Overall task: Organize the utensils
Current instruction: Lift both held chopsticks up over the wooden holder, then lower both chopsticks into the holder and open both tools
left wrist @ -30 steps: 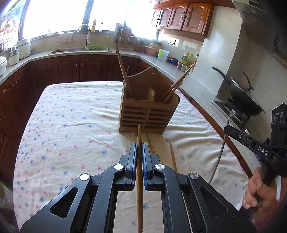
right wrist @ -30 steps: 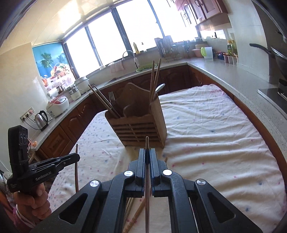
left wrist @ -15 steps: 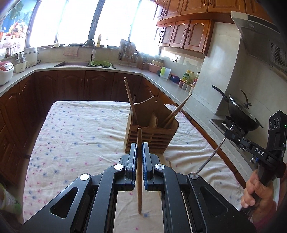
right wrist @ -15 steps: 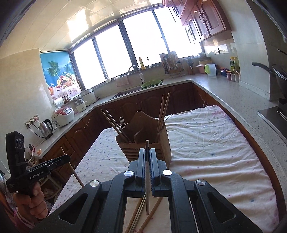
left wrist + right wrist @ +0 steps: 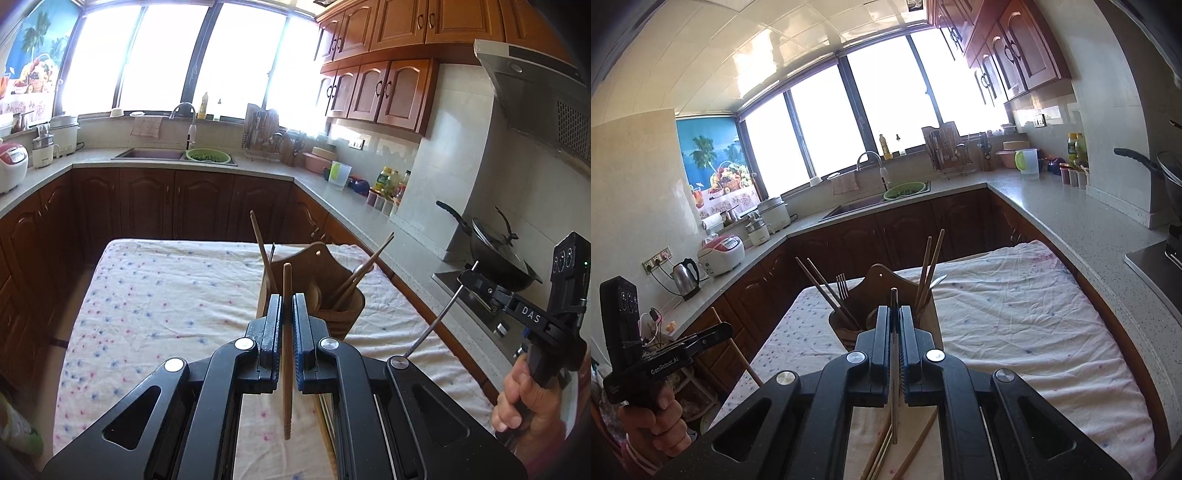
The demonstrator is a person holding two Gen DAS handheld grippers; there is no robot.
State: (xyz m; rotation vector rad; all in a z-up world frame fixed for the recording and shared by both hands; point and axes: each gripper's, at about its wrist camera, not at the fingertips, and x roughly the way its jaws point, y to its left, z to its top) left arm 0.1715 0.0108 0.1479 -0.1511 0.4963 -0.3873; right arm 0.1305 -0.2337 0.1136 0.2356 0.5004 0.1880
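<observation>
My left gripper [image 5: 284, 299] is shut on a wooden chopstick [image 5: 286, 354], held upright above the cloth, in front of the wooden utensil holder [image 5: 343, 314]. My right gripper [image 5: 894, 310] is shut on a thin metal chopstick [image 5: 894, 369], also lifted, just before the holder [image 5: 860, 306]. The holder stands on the table with chopsticks, a fork [image 5: 842, 286] and a spoon in it. Loose chopsticks [image 5: 886, 454] lie on the cloth under the right gripper. The right gripper shows in the left wrist view [image 5: 467, 275] with the metal stick; the left gripper shows in the right wrist view [image 5: 722, 330].
The table has a white dotted cloth [image 5: 166, 295]. Dark cabinets and a stone counter [image 5: 1071, 218] surround it. A stove with a black wok [image 5: 495, 254] is at the right. A sink [image 5: 155, 153], rice cookers and a kettle [image 5: 686, 277] stand on the far counter.
Both grippers have risen from the cloth with their chopsticks, and the views have tilted up; the holder now sits lower and closer behind the fingertips.
</observation>
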